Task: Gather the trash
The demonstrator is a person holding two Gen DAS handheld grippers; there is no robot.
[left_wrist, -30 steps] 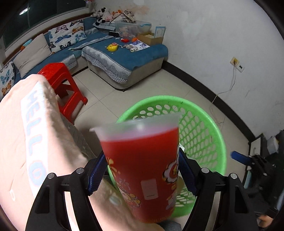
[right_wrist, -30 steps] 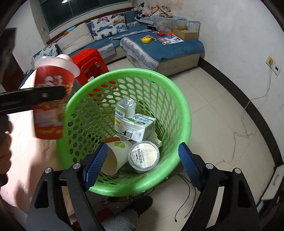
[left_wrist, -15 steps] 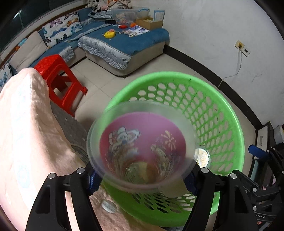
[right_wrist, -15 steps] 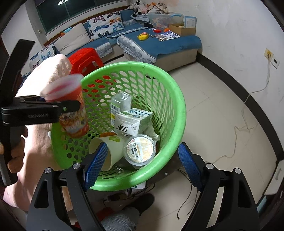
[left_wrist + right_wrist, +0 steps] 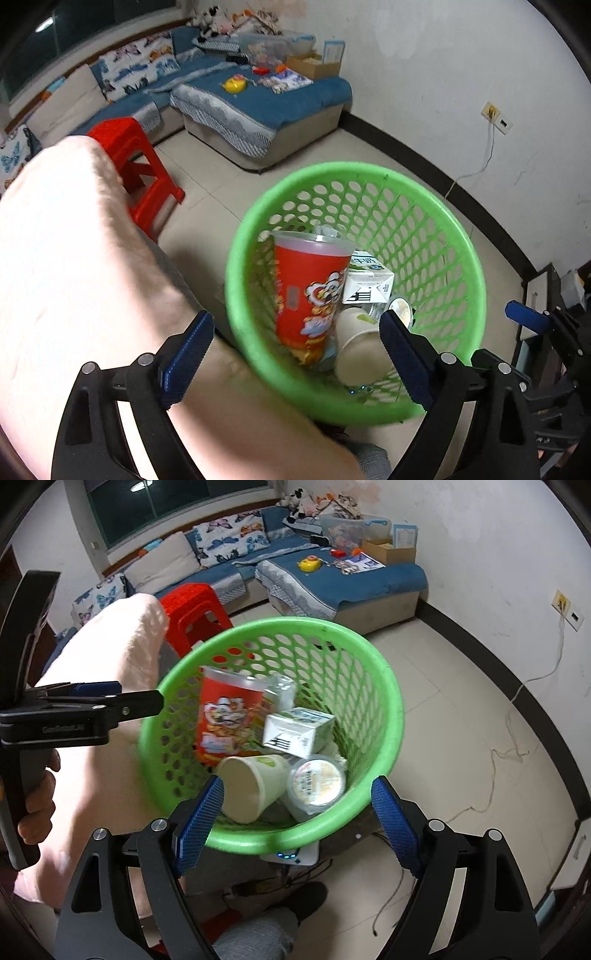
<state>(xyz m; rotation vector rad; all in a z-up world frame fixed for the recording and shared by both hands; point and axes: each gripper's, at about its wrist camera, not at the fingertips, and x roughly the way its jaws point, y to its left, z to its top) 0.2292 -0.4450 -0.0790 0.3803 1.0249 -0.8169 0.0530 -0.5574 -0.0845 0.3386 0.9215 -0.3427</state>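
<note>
A green perforated basket (image 5: 465, 258) (image 5: 391, 686) holds the trash. Inside it a red printed cup (image 5: 310, 291) (image 5: 225, 720) leans against the left wall, mouth up, free of any pad. Beside it lie a white and green milk carton (image 5: 365, 284) (image 5: 295, 731), a paper cup (image 5: 358, 350) (image 5: 251, 786) on its side and a sealed round tub (image 5: 317, 782). My left gripper (image 5: 295, 354) (image 5: 140, 701) hangs over the basket's left rim, its jaws opening with nothing pressed between them. My right gripper (image 5: 295, 819) stands open over the near rim, empty.
A pink cloth-covered bulk (image 5: 74, 277) fills the left side. A red plastic stool (image 5: 140, 173) (image 5: 195, 609) stands behind the basket, then a blue sofa (image 5: 266, 107) with toys. A cable (image 5: 513, 716) runs along the tiled floor on the right. A shoe (image 5: 295, 901) is below the basket.
The red cup was shut in my left gripper beside the basket, then tipped over the rim. It now rests inside the basket and the left jaws stand wider.
</note>
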